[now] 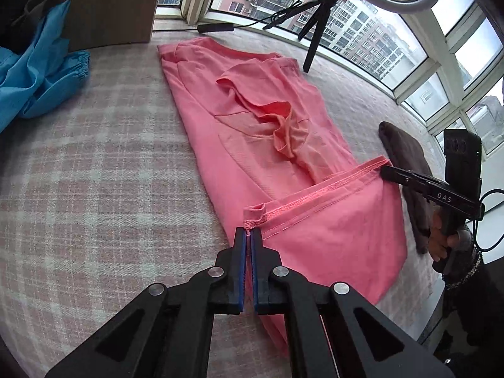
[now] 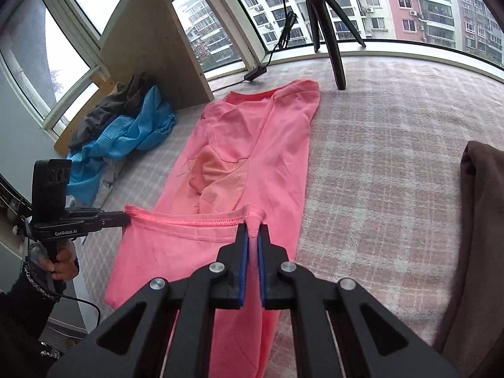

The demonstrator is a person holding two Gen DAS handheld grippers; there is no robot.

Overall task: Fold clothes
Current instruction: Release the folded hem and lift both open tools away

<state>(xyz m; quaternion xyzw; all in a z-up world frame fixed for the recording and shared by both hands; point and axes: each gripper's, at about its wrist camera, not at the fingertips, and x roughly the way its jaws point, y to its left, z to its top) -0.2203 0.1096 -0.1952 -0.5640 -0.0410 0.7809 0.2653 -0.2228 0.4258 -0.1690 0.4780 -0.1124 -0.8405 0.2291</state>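
A pink shirt [image 1: 252,119] lies lengthwise on the checked blanket [image 1: 94,163], its sides folded in and a sleeve bunched on top. My left gripper [image 1: 249,233] is shut on one corner of its bottom hem. My right gripper [image 1: 382,170] pinches the other hem corner in the left wrist view. The hem is lifted and stretched taut between the two. In the right wrist view the pink shirt [image 2: 267,145] runs away toward the window, my right gripper [image 2: 253,231] is shut on the hem, and my left gripper [image 2: 126,217] holds the far corner.
A blue garment [image 1: 41,75] and dark clothes [image 2: 110,110] are piled at the left by a wooden panel [image 2: 157,41]. A folded brown cloth [image 1: 409,163] lies at the right. A black tripod [image 2: 327,25] and cable stand by the window. A hand [image 1: 441,239] holds the right gripper.
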